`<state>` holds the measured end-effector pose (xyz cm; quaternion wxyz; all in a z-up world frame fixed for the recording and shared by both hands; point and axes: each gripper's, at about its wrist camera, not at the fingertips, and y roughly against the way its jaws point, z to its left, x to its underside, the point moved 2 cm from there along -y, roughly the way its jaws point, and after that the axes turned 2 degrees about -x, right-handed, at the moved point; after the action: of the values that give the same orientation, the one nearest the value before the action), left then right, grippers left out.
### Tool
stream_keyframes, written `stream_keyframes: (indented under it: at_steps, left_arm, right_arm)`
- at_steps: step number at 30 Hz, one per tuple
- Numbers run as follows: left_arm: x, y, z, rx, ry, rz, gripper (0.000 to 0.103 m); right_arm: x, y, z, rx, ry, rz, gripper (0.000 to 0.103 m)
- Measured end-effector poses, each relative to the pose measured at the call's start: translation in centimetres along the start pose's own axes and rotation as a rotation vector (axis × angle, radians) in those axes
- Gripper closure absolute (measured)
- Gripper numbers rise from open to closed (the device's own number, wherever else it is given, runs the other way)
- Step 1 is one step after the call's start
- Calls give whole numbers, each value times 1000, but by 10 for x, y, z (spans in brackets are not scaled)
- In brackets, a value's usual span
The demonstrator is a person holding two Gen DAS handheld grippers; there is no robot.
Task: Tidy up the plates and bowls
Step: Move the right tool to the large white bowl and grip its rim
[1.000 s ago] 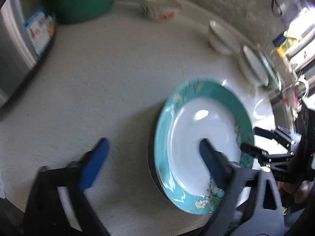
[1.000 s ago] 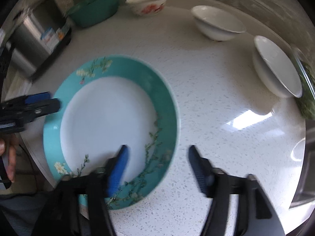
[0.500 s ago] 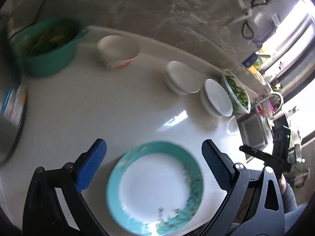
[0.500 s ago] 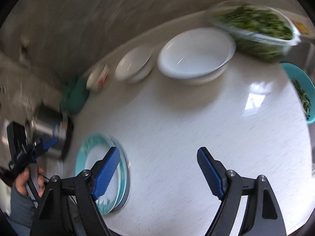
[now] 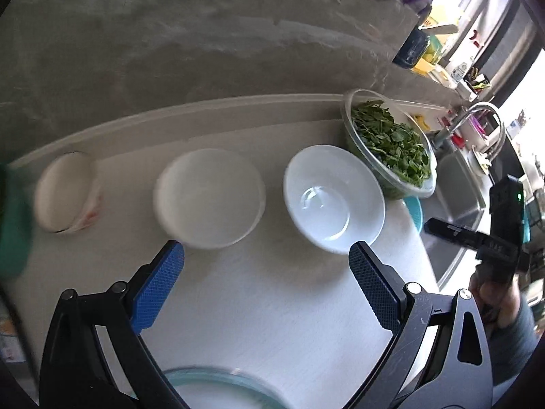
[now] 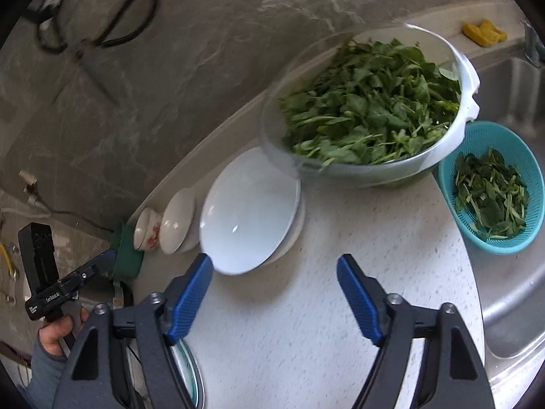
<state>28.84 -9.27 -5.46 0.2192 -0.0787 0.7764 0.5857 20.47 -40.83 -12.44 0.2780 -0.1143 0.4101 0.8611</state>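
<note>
Your teal-rimmed plate (image 5: 218, 387) cut off at the bottom edge, green bowl (image 5: 12, 225) blurred and cropped at left, patterned bowl (image 5: 66, 192) smeared.

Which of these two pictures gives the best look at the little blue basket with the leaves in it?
The right wrist view: the blue basket sits whole beside the glass bowl of greens, leaves visible inside. The left wrist view shows only a sliver of its rim behind the white bowl.

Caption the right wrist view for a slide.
Right gripper, empty and closing, faces a white bowl beside a bowl of greens on the counter.
</note>
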Motion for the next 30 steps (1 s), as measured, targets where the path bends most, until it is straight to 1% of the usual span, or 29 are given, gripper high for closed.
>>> stream_keyframes:
  at_steps: [2,4,6,10,11,13,15,17,20,22,24,26,28,30]
  left_arm:
    - [-11,-25,-11,-15,-7,33,6]
    - [-19,-44,-20,-32,-36,50,6]
    - [-25,-57,-27,-31,-58,58,6]
    - [-39,-78,-39,-47,-147,68,7]
    - [-43,-83,-41,-51,-159,74,9]
    - [-50,-98,-47,-41,-176,90,20]
    - [-54,-106,-49,-36,-189,97,26]
    - [-60,-115,-50,-43,-201,106,27]
    - [-66,-127,-50,-32,-216,131,34]
    - [-69,-133,-50,-14,-223,149,51]
    - [-71,-141,-50,-12,-232,169,59]
    - [-72,-149,-49,-29,-232,181,59]
    - [-74,-153,-45,-22,-220,185,59]
    - [-73,-156,-44,-18,-218,193,61]
  right_arm:
    - [-6,-11,-4,-1,-16,9,35]
    - [-10,-23,-9,7,-31,23,35]
    - [-10,-31,-13,-1,-51,38,35]
    - [-12,-41,-16,-3,-57,56,35]
    - [-13,-43,-18,-3,-62,63,35]
    - [-14,-47,-21,-4,-65,72,35]
    - [-17,-51,-24,3,-65,79,36]
    - [-18,-54,-27,3,-72,82,37]
    - [-20,-57,-29,3,-88,85,37]
    - [-21,-59,-30,1,-92,85,38]
    - [-21,-62,-29,0,-92,88,38]
    - [-21,-64,-28,0,-98,92,39]
    - [-21,-64,-29,0,-99,91,40]
    - [-20,-67,-27,5,-95,98,44]
